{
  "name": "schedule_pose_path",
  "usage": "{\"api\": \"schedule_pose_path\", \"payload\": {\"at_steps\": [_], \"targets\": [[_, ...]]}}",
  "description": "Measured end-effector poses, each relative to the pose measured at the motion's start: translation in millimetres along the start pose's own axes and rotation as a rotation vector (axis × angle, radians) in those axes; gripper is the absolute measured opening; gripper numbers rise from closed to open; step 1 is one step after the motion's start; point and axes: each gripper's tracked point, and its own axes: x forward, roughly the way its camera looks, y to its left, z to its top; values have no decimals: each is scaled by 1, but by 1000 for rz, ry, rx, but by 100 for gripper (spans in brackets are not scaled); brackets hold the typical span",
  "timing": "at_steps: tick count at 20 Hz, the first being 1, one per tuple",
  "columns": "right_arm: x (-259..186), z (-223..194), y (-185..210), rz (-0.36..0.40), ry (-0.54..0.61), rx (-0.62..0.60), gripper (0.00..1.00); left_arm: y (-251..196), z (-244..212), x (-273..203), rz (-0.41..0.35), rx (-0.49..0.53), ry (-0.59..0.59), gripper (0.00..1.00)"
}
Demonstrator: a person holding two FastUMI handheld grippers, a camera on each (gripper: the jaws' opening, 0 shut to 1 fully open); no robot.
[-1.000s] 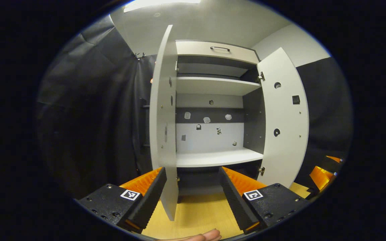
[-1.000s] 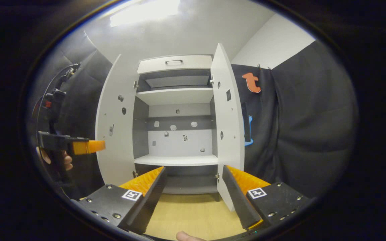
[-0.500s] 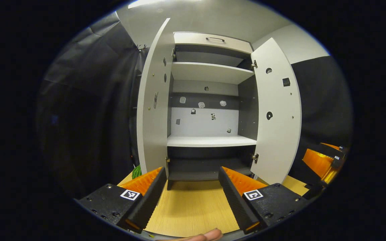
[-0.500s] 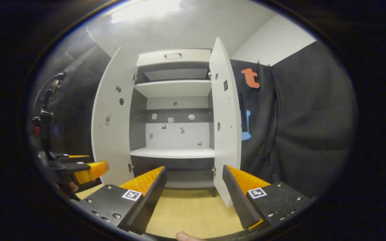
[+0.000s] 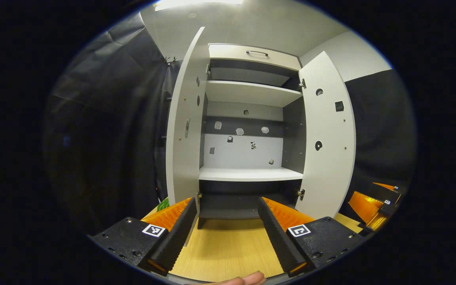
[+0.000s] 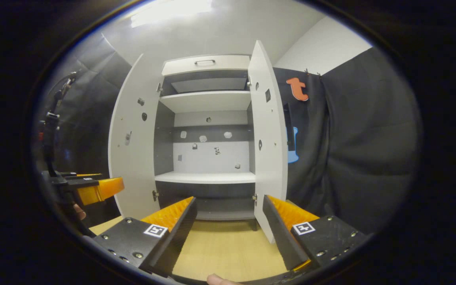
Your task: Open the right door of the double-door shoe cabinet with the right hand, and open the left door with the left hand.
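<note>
The white double-door shoe cabinet (image 5: 247, 173) stands with both doors swung wide. In the left gripper view the left door (image 5: 182, 130) is nearly edge-on and the right door (image 5: 327, 138) shows its inner face. My left gripper (image 5: 226, 233) is open and empty, a little back from the left door's lower edge. The right gripper (image 5: 370, 202) shows at the far right. In the right gripper view the left door (image 6: 133, 138) and right door (image 6: 269, 138) frame bare shelves (image 6: 206, 177). My right gripper (image 6: 228, 233) is open and empty, just short of the right door's bottom corner. The left gripper (image 6: 93, 190) shows at the left.
A shut drawer with a handle (image 5: 256, 53) tops the cabinet. Light wooden floor (image 5: 228, 249) lies before it. Black cloth walls (image 6: 350, 150) close in both sides. A small green thing (image 5: 164, 204) peeks out beside the left door's foot. A fingertip (image 5: 247, 279) shows at the bottom.
The left door's edge, between my left gripper's fingers a second ago, has swung wider and the gripper has pulled back from it. The right gripper has barely shifted.
</note>
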Motion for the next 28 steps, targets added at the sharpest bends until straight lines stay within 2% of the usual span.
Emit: {"api": "schedule_pose_path", "payload": {"at_steps": [1,4,7,8,9,10,12,13,15,16,18,19,20,21,22,28], "targets": [[2,0,0,-3,-3,-2,99,3,2,-1,6,4,-3,97],[4,-5,7,9,5,-1,99,9,8,-4,19,21,-19,96],[1,-11,13,30,18,-12,99,12,8,-5,24,-8,-13,96],[-1,-11,15,39,16,-17,99,12,8,-5,25,-14,-10,94],[-3,-10,18,51,9,-23,96,12,8,-5,25,-13,-10,96],[-4,-8,21,57,1,-28,99,13,8,-5,29,-15,-10,96],[-5,-7,21,63,-13,-30,96,12,10,-4,29,-26,-17,96],[-5,-6,22,65,-18,-24,99,10,10,-5,25,-32,-19,96],[-3,-6,24,74,-27,-2,99,8,10,-4,23,-40,-28,96],[-2,-7,25,83,-34,7,96,8,9,-2,23,-40,-30,97],[1,-6,26,100,-56,24,99,9,8,0,34,-45,-33,97],[2,-6,29,118,-73,28,99,8,8,3,37,-47,-37,94],[4,-4,30,134,-90,28,99,6,7,5,36,-48,-37,97],[6,-6,29,144,-101,25,96,2,7,7,34,-45,-39,97],[8,-6,27,149,-109,27,99,-1,6,9,36,-38,-38,97],[26,-6,-19,114,-105,72,99,-49,2,25,7,6,-42,94]]}}
